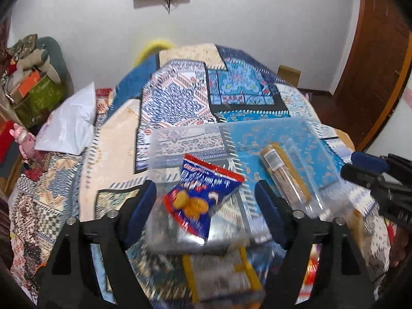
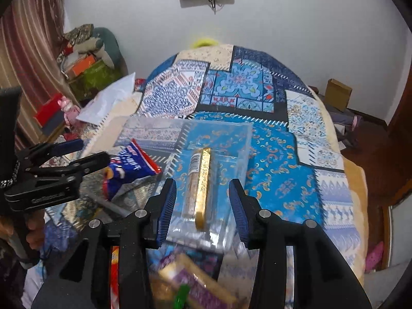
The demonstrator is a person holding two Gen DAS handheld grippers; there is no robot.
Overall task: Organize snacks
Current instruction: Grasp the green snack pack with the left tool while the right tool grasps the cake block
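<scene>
A clear plastic bin stands on the patchwork quilt. Inside it lie a blue and red snack bag at the left and a long gold-edged pack at the right. My left gripper is open over the bin's near edge, its pads on either side of the blue bag without touching it. My right gripper is open, its pads on either side of the gold pack in the bin. The blue bag shows at the left there. More snack packs lie blurred below the grippers.
The left gripper shows at the left of the right wrist view, the right gripper at the right edge of the left wrist view. A white bag lies on the quilt's left side. Boxes are stacked against the left wall.
</scene>
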